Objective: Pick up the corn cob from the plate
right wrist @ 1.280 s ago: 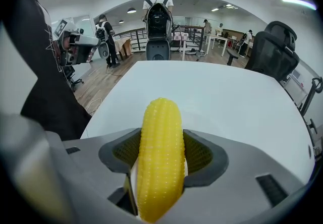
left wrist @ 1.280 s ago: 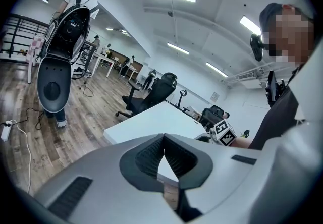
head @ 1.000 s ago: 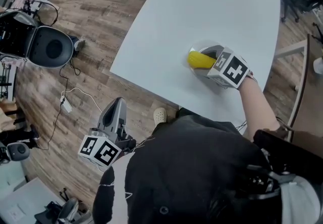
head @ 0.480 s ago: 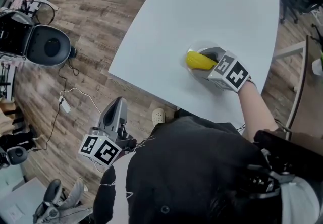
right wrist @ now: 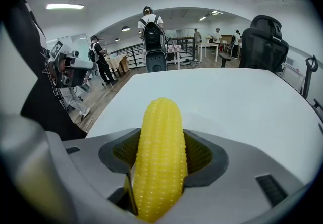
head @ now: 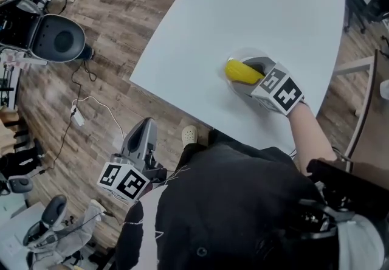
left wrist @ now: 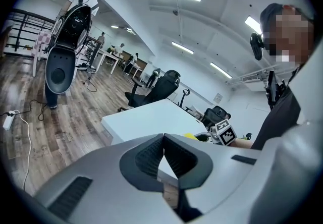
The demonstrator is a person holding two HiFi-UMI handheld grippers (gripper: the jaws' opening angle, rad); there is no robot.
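Little has moved since the earlier frames: the right hand-held gripper [head: 254,70] stays at the same spot right of centre in the head view. The left hand-held gripper [head: 144,127] has slipped slightly rightward at the lower left, and the whole picture has shifted a touch.

Only the head view shows the clear round plate [head: 234,57] on the white counter [head: 243,7]. There the yellow ribbed corn cob [head: 240,72] sits over the plate, but whether it touches the plate cannot be told. The same view shows the left hand-held gripper held low over the wooden plank floor [head: 121,38], off the counter's near edge.

The right gripper view leaves the plate out. It shows the jaws part-way open, with their dark ribbed pads [right wrist: 202,155] pressed on both sides of the cob. The cob's rounded tip reaches past them toward the counter.

The left gripper view shows that gripper's jaws brought together at the tips, nothing between them. The cob is a small yellow fleck at centre right.
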